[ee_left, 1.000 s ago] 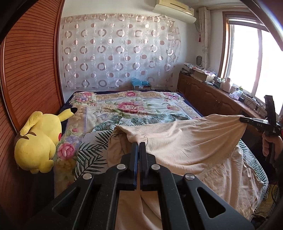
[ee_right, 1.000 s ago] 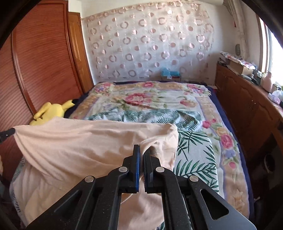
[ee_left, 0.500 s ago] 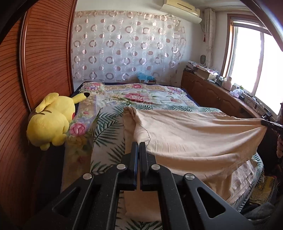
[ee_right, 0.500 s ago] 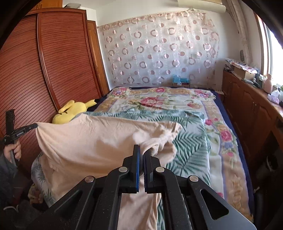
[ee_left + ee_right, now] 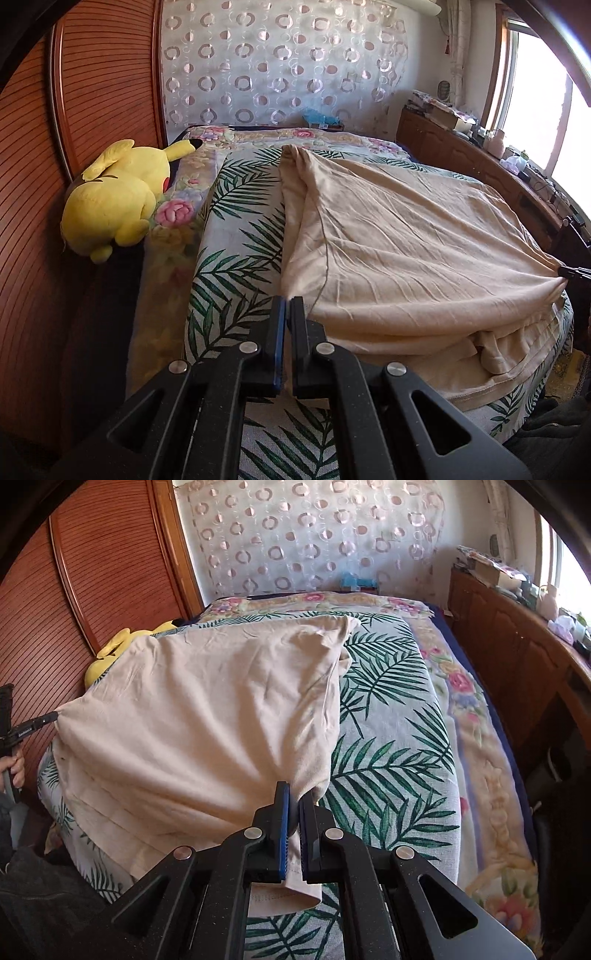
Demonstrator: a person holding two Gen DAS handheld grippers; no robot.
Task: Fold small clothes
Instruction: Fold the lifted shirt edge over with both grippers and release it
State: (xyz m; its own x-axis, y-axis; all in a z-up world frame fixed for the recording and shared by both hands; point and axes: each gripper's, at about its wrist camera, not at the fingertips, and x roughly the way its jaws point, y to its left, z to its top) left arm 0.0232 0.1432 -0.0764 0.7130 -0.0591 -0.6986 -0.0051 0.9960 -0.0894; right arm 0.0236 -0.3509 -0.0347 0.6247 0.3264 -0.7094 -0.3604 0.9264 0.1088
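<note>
A beige garment (image 5: 399, 251) lies spread and stretched over the leaf-print bed cover (image 5: 236, 229), folded over itself along the near edge. My left gripper (image 5: 287, 301) is shut on its near left corner. My right gripper (image 5: 293, 790) is shut on the opposite corner, with a hem hanging out below the jaws. The garment (image 5: 207, 716) is pulled taut between the two. The right gripper's tip shows at the right edge of the left wrist view (image 5: 576, 272), and the left gripper shows at the left edge of the right wrist view (image 5: 33, 725).
A yellow plush toy (image 5: 118, 199) lies at the bed's left edge by the wooden wardrobe (image 5: 74, 110). A wooden cabinet (image 5: 517, 642) with clutter runs along the right under the window. A curtain with rings (image 5: 280, 66) hangs behind the bed.
Both grippers have come down and towards the near bed edge with the garment. The lifted cloth now lies flat and stretched over the bed.
</note>
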